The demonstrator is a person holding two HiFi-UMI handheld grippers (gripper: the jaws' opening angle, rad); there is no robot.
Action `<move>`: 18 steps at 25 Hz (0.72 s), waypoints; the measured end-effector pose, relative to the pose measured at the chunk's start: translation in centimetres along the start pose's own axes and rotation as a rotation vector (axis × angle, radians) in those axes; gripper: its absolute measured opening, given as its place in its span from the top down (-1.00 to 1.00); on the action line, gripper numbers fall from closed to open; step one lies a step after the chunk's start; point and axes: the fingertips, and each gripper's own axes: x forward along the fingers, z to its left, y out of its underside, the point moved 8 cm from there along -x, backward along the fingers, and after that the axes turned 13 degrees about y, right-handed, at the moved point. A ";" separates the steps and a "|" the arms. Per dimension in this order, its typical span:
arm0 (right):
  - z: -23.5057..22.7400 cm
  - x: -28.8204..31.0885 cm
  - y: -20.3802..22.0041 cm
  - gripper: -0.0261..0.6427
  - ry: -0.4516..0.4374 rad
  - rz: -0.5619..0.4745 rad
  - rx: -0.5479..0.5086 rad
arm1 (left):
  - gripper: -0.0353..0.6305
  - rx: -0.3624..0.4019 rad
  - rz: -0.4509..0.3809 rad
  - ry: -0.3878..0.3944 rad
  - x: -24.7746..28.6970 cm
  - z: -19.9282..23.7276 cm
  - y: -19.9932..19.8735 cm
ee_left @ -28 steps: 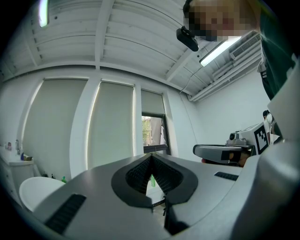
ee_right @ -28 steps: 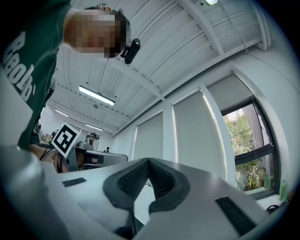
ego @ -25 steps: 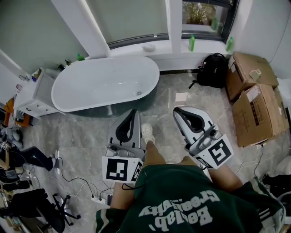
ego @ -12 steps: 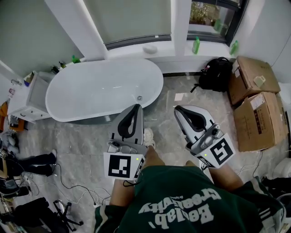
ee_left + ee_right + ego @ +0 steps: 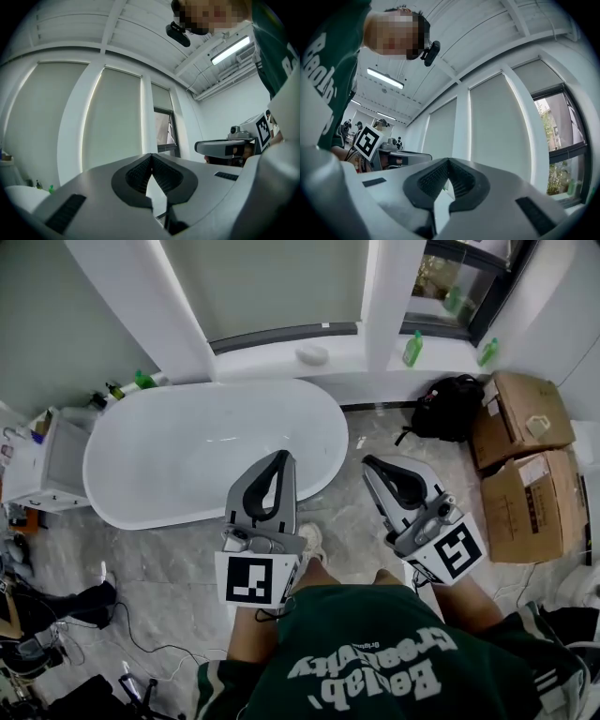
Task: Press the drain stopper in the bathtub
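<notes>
The white oval bathtub [image 5: 178, 460] stands under the window in the head view. I cannot see the drain stopper; the spot near the tub's right end lies behind my left gripper's tip. My left gripper [image 5: 281, 457] reaches over the tub's near right rim, shut and empty; its tips also meet in the left gripper view [image 5: 151, 155]. My right gripper [image 5: 367, 463] hangs over the marble floor just right of the tub. It is shut with nothing in it, and its jaws are closed in the right gripper view [image 5: 448, 160]. Both gripper views show only window blinds and ceiling.
A black backpack [image 5: 448, 409] and two cardboard boxes [image 5: 525, 416] [image 5: 532, 504] sit on the floor at the right. Green bottles [image 5: 412, 350] and a soap dish [image 5: 311, 353] stand on the sill. A white cabinet [image 5: 45, 465] adjoins the tub's left end. Cables lie at the lower left.
Both grippers have travelled forward toward the tub with the person. The tub is now nearer, and the left gripper's tip now overlaps its rim and covers the drain seen earlier.
</notes>
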 end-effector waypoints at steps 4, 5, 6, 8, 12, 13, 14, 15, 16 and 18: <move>-0.6 4.8 0.5 0.88 0.011 0.018 -0.006 | 0.87 -0.009 0.003 0.009 2.0 4.7 0.2; -0.7 5.9 0.6 0.88 0.013 0.019 -0.008 | 0.87 -0.014 0.007 0.012 2.4 5.7 0.4; -0.8 6.9 0.8 0.88 0.014 0.019 -0.010 | 0.87 -0.018 0.013 0.016 2.9 6.6 0.5; -1.1 8.8 1.2 0.88 0.021 0.024 -0.017 | 0.87 -0.021 0.023 0.027 3.9 8.5 0.9; -2.0 12.4 1.5 0.88 0.049 0.012 -0.029 | 0.87 -0.021 0.032 0.056 6.3 12.1 1.2; -2.3 13.1 1.6 0.88 0.059 0.012 -0.026 | 0.87 -0.022 0.033 0.062 6.9 12.9 1.3; -2.6 13.6 1.8 0.88 0.071 0.014 -0.023 | 0.87 -0.023 0.034 0.066 7.4 13.5 1.4; -2.9 14.1 2.0 0.88 0.082 0.016 -0.020 | 0.87 -0.023 0.034 0.072 7.9 14.1 1.6; -3.2 14.6 2.3 0.88 0.094 0.018 -0.016 | 0.87 -0.022 0.037 0.081 8.4 14.5 1.8; -3.7 15.1 2.9 0.88 0.117 0.033 -0.004 | 0.87 -0.018 0.049 0.103 9.3 15.1 2.3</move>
